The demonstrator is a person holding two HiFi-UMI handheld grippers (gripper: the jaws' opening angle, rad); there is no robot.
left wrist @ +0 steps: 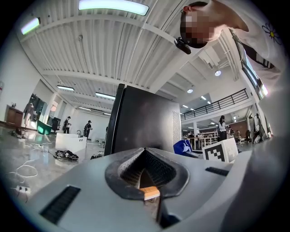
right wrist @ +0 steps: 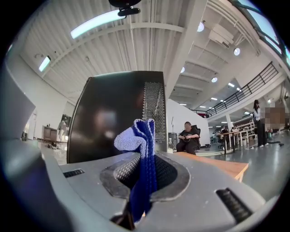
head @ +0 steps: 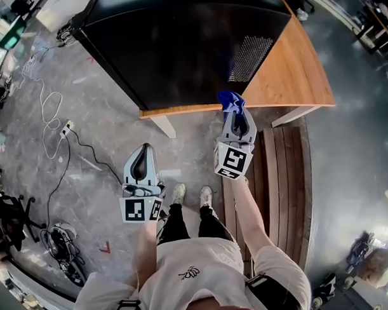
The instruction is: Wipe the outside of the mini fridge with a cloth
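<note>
2 grippers are out in front of the person. The right gripper (head: 236, 118) has its jaws shut tight on a blue cloth (right wrist: 140, 145), and a bunch of the cloth pokes out past the tips. The left gripper (head: 144, 150) hangs lower, over the floor (head: 97, 116). Its jaws are pressed together with nothing in them.

The mini fridge (head: 184, 43) is big and black. It sits on a wooden table (head: 296, 71). The cloth is near the fridge's front side, but I do not think it touches yet.

What could go wrong? Only 1 thin fold of cloth is pinched, so hard rubbing could pull it loose. A low reach could bump the gripper on the table edge. Nothing holds the fridge, so a big push might slide it. Wires (head: 50, 124) lie on the floor to the left, and a foot could catch them.

Only the head view shows the table, the shoes and the wires. Only the right gripper view shows how the cloth is pinched. The left gripper view shows that its jaws hold nothing.
</note>
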